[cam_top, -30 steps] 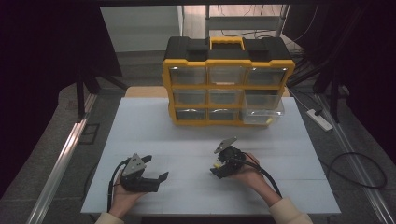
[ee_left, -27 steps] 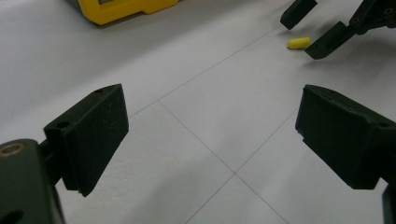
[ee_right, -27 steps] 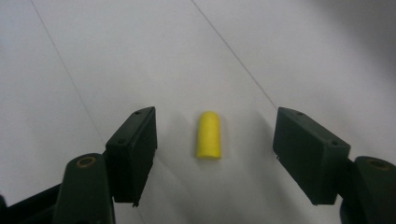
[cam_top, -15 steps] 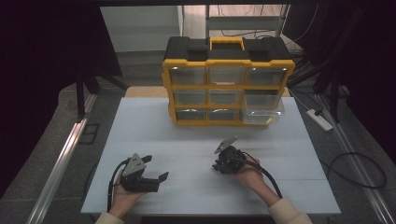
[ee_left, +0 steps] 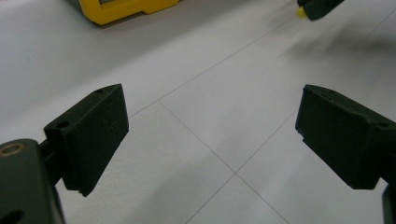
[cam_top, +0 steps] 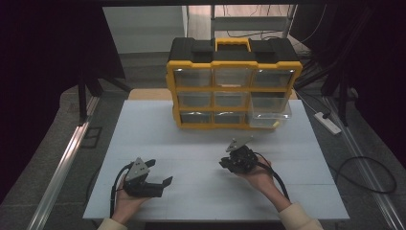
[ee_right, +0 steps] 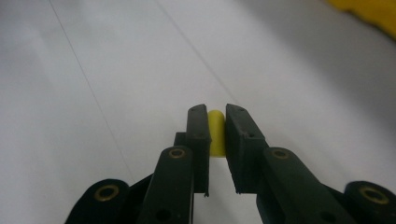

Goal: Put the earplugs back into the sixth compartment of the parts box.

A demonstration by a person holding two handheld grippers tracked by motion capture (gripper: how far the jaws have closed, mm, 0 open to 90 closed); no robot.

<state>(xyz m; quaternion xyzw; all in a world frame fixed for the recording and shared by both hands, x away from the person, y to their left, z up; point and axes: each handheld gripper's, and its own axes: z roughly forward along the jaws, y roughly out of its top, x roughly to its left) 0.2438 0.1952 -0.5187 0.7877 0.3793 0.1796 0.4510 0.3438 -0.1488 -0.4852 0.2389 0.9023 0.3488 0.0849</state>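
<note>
Yellow, small and probably light, the plug (ee_right: 215, 132) sits clenched in the right gripper (ee_right: 216, 122); the left gripper (ee_left: 212, 135) is released.

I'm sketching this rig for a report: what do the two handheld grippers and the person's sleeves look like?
Both are black. The left gripper has two blocky, flat-faced fingers, a grey three-cornered plate on top, and a black cable looping back past the hand. The right gripper has the same plate and cable; its linkage arms carry brass-coloured rivets. The sleeves are light, cream-coloured.
</note>
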